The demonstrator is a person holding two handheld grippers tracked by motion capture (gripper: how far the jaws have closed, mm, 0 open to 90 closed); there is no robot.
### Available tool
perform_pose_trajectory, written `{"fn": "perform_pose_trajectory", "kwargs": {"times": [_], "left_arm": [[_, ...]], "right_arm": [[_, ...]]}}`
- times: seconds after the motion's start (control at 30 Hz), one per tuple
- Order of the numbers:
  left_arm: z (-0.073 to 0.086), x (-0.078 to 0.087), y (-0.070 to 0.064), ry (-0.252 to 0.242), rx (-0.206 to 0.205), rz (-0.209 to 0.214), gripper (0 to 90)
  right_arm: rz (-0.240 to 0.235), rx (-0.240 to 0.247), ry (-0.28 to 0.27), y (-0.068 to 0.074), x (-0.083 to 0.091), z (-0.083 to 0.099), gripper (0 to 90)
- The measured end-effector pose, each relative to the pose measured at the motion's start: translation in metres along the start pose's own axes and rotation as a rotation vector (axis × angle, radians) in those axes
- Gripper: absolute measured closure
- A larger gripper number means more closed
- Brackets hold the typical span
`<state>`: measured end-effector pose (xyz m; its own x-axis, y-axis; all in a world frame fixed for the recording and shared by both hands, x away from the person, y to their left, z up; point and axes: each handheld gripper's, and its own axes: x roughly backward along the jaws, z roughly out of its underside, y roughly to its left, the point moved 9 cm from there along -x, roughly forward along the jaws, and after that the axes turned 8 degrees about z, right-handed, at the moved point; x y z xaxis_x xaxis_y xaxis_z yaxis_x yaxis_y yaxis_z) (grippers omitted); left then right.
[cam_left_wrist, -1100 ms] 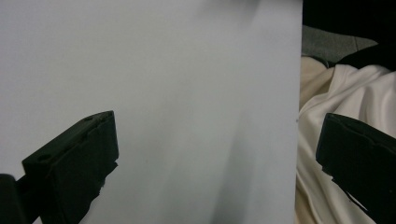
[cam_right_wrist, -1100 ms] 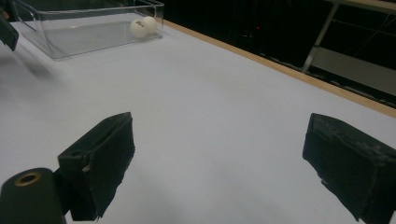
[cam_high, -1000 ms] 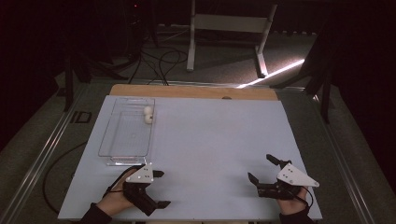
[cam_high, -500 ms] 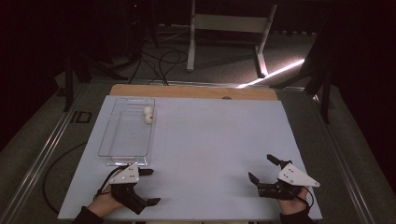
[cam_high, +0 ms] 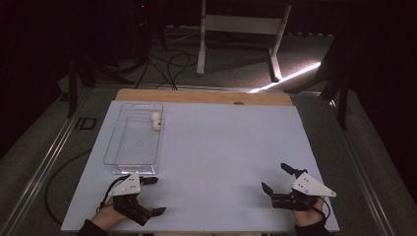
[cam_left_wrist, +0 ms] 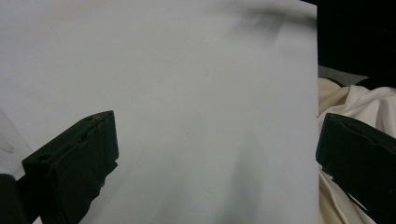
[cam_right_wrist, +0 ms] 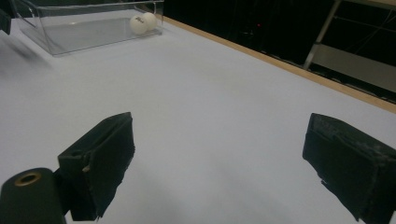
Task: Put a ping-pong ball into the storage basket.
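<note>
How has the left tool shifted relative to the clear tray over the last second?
Yes. The left tool has drawn back toward the table's near edge and slightly left, widening its gap from the clear tray; its jaws stand open.

We seem to be in a dim lab or studio: a white-covered table (cam_high: 221, 147), loose cables (cam_high: 162, 64) on grey floor (cam_high: 236, 64), a metal stand (cam_high: 241, 29) beyond the tabletop's far edge.

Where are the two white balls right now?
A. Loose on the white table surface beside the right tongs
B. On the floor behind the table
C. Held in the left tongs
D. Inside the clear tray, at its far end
D: the two white balls sit together inside the clear tray at its far end, and both tongs are open with nothing in them.
</note>
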<state>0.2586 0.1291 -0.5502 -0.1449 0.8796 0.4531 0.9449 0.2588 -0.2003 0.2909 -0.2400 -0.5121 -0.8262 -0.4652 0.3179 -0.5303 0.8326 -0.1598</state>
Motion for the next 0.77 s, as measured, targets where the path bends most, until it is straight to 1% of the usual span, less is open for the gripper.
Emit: {"fn": "perform_pose_trajectory", "kwargs": {"times": [0.03, 0.07, 0.13, 0.2, 0.3, 0.4, 0.6, 0.77], "left_arm": [[0.0000, 0.0000, 0.0000, 0.000, 0.000, 0.000, 0.2], [0.0000, 0.0011, 0.0021, -0.015, -0.003, -0.014, 0.2], [0.0005, 0.0021, 0.0044, -0.020, -0.006, -0.033, 0.2], [0.0010, 0.0032, 0.0057, -0.035, -0.006, -0.040, 0.2], [0.0011, 0.0039, 0.0056, -0.047, -0.007, -0.037, 0.2], [0.0006, 0.0040, 0.0056, -0.052, -0.009, -0.039, 0.2], [0.0015, 0.0019, 0.0040, -0.047, -0.017, -0.030, 0.2], [0.0009, 0.0016, 0.0035, -0.052, -0.014, -0.022, 0.2]], "right_arm": [[0.000, 0.000, 0.000, 0.0000, 0.0000, 0.0000, 9.2], [-0.002, 0.002, 0.001, 0.0000, -0.0002, 0.0004, 9.2], [-0.004, 0.004, 0.004, 0.0006, -0.0007, 0.0012, 9.2], [-0.004, 0.007, 0.004, 0.0006, -0.0010, 0.0016, 9.2], [-0.006, 0.004, 0.007, 0.0007, -0.0009, 0.0022, 9.2], [-0.008, 0.011, 0.006, 0.0006, -0.0010, 0.0025, 9.2], [-0.009, 0.006, 0.012, 0.0014, -0.0018, 0.0034, 9.2], [-0.006, 0.006, 0.013, 0.0013, -0.0023, 0.0039, 9.2]]}}
